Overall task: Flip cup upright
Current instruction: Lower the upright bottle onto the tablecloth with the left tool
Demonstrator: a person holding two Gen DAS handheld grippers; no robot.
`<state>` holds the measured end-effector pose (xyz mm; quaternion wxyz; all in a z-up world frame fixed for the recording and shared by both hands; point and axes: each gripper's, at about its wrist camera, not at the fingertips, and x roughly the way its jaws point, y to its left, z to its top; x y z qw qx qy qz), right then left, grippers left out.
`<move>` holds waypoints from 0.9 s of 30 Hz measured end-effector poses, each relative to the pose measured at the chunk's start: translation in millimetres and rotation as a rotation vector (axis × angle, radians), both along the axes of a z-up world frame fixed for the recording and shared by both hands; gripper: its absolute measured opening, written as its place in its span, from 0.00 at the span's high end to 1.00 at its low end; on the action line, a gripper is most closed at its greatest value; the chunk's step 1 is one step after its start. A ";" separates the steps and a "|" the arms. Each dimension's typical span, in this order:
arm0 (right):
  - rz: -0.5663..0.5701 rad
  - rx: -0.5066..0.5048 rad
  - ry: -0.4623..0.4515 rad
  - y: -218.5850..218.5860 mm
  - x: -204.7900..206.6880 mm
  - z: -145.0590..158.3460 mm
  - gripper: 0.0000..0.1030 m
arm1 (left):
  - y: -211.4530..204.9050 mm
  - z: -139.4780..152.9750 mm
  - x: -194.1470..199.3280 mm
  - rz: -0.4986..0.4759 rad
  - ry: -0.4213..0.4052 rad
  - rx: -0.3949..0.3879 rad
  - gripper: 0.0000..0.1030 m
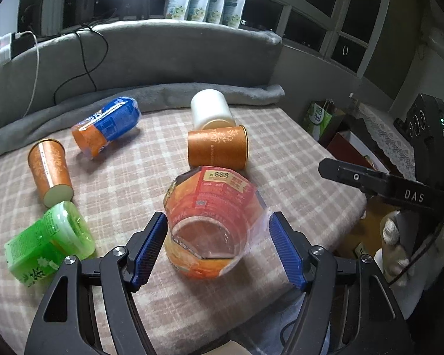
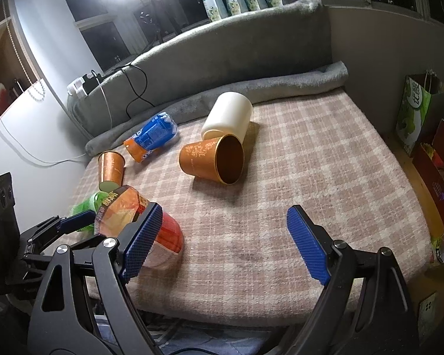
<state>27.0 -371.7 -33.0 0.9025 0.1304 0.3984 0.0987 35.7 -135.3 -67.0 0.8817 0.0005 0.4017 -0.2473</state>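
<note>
A clear cup in a red and orange wrapper (image 1: 213, 213) lies on its side on the checked blanket (image 1: 281, 159), its clear round end towards the left wrist camera. My left gripper (image 1: 218, 227) is open, with one blue pad on each side of this cup. Whether the pads touch it is hard to tell. In the right wrist view the same cup (image 2: 127, 216) lies at the left, partly behind my right gripper's left finger. My right gripper (image 2: 225, 216) is open above bare blanket (image 2: 310, 162), holding nothing.
Other cups lie tipped over: a gold-orange one (image 1: 217, 148), a white one (image 1: 211, 109), a blue-orange one (image 1: 106, 125), another orange one (image 1: 50, 171), a green one (image 1: 48, 242). A grey cushion wall (image 1: 162, 59) with cables stands behind. The blanket drops off at right (image 1: 355, 207).
</note>
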 end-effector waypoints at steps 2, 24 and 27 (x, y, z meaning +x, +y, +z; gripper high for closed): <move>0.001 -0.008 -0.019 2.2 -2.8 3.7 0.14 | 2.3 2.2 -5.1 -0.001 -0.009 0.000 0.30; -0.052 -0.223 -0.303 33.8 -40.3 37.5 0.06 | 38.3 31.3 -64.9 0.187 -0.325 0.057 0.25; -0.059 -0.246 -0.324 36.6 -44.1 39.5 0.06 | 41.3 31.4 -66.0 0.213 -0.343 0.058 0.24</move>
